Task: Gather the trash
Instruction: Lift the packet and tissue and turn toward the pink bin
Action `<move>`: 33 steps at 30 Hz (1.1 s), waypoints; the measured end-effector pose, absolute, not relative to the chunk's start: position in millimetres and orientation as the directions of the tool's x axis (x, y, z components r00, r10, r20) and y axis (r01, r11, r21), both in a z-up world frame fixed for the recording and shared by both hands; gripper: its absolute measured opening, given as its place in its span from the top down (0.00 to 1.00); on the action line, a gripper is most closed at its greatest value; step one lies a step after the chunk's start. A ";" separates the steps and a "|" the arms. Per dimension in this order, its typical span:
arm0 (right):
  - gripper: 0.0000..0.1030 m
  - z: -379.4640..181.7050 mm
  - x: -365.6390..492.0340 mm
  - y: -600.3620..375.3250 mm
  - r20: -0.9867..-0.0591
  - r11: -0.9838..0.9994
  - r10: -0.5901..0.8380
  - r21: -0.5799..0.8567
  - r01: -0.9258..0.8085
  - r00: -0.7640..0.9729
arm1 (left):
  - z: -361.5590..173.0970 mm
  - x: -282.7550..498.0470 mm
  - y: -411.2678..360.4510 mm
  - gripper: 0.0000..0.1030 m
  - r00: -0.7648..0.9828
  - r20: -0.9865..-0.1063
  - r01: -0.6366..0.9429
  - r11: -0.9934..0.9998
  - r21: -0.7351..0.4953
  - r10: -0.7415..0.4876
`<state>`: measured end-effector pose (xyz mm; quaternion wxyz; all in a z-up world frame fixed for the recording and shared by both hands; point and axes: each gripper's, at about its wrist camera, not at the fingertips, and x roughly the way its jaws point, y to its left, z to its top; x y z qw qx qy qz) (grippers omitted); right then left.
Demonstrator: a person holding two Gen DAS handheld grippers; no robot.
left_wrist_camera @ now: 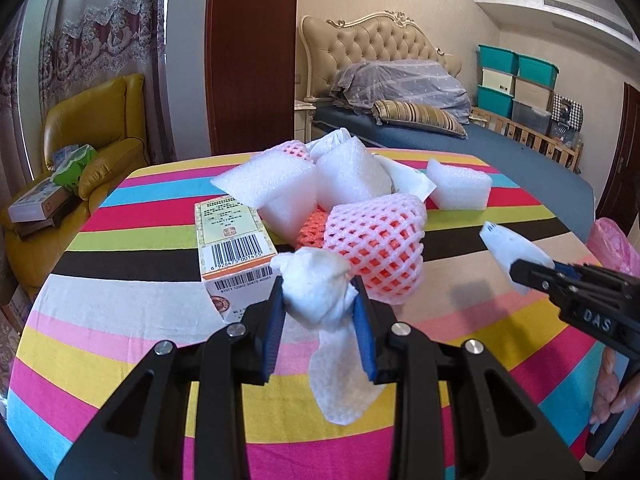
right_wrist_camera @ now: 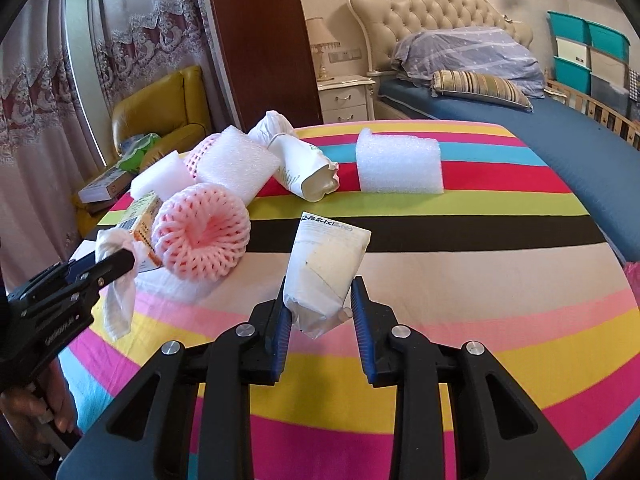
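a: what carries the trash?
b: a round bench (left_wrist_camera: 120,264) under a cloth of bright stripes; a blue bed (right_wrist_camera: 560,136) with a tufted headboard stands behind it, and a yellow armchair (left_wrist_camera: 100,128) to the left of it.

a: and the pile itself?
b: it sits on the far left part of the bench. white foam blocks (left_wrist_camera: 264,184) lean together there, a pink foam fruit net (left_wrist_camera: 376,240) lies in front of them, and an orange-edged carton with barcodes (left_wrist_camera: 236,256) lies just left of the net. one more foam block (right_wrist_camera: 400,164) stands apart to the right. a crushed white paper cup (right_wrist_camera: 304,168) lies between that block and the pile.

a: what are the left tongs (left_wrist_camera: 320,304) doing?
b: they are clenched on a crumpled white tissue (left_wrist_camera: 316,292), which bulges above the blue pads, with a loose tail hanging below. it is held just in front of the carton and the net.

a: and the right tongs (right_wrist_camera: 320,304)?
b: clamped onto a white paper packet with printed text (right_wrist_camera: 324,264), lifted clear of the bench, right of the net. a pink plastic bag (left_wrist_camera: 612,248) shows at the bench's right edge.
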<state>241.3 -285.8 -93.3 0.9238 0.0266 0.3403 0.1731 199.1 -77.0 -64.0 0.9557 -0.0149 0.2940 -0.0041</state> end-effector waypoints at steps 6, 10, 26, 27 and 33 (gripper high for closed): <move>0.72 -94.4 225.3 -296.0 -0.613 0.936 0.347 0.180 -0.302 0.709 | -60.7 189.3 -76.1 0.70 0.840 -0.540 0.015 0.998 -0.058 -0.044; 0.72 -98.3 216.2 -303.3 -0.615 0.933 0.357 0.197 -0.302 0.704 | -59.7 177.0 -77.9 0.70 0.845 -0.530 0.031 0.996 -0.081 -0.070; 0.72 -97.4 176.7 -348.7 -0.585 0.950 0.312 0.193 -0.246 0.749 | -53.0 154.7 -137.4 0.70 0.842 -0.516 0.194 0.981 0.011 -0.161; 0.72 -96.5 174.2 -351.9 -0.581 0.952 0.306 0.188 -0.241 0.754 | -51.9 155.8 -142.0 0.70 0.840 -0.516 0.206 0.978 0.016 -0.168; 0.72 -91.2 160.7 -372.6 -0.561 0.963 0.268 0.172 -0.207 0.783 | -48.1 157.0 -177.8 0.70 0.821 -0.520 0.300 0.953 0.044 -0.234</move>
